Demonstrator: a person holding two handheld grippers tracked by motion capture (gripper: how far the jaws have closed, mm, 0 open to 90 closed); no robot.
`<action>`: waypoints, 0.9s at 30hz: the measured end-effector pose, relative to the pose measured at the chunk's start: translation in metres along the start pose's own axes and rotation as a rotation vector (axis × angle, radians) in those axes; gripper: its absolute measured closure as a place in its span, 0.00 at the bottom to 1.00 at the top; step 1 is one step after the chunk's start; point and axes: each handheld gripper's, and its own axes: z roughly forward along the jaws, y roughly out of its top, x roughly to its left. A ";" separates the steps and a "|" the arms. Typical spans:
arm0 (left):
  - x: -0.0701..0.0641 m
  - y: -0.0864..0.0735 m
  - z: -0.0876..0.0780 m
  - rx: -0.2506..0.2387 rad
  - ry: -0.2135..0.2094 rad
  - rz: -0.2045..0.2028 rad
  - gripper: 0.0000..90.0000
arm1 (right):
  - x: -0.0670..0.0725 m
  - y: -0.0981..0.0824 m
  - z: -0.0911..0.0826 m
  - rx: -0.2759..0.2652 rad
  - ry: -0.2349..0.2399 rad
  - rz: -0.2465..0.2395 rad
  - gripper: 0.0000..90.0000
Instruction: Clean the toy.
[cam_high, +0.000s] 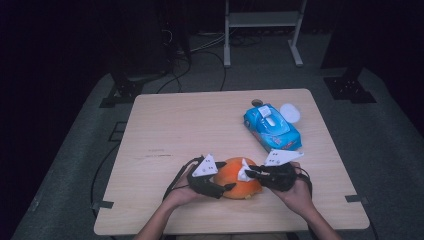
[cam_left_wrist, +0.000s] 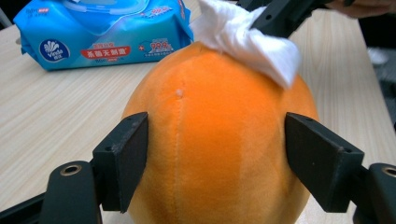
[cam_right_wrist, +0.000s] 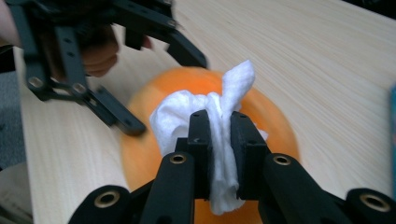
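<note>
The orange plush ball (cam_high: 239, 184) rests on the bench (cam_high: 175, 130), toward its near edge, and serves as the reference. The left hand-held gripper (cam_left_wrist: 215, 156) straddles the ball, one jaw at each flank; its pads lie at the plush, and firm pressure cannot be confirmed. The right hand-held gripper (cam_right_wrist: 219, 140) is clamped on a white wipe (cam_right_wrist: 205, 121), which lies against the top of the ball. A blue wet-wipe pack (cam_high: 272, 127) sits beyond the ball, well apart, with a white lid (cam_high: 290, 112) just beside it.
</note>
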 end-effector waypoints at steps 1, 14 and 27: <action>0.000 0.000 0.000 -0.003 -0.005 0.003 0.26 | -0.004 -0.002 -0.002 -0.002 -0.005 0.017 0.87; 0.002 -0.001 -0.003 0.025 -0.014 0.018 0.27 | 0.006 0.003 0.001 -0.004 -0.010 -0.026 0.88; 0.000 0.003 0.001 0.000 -0.009 0.004 0.25 | 0.005 0.002 0.000 -0.022 0.001 -0.014 0.88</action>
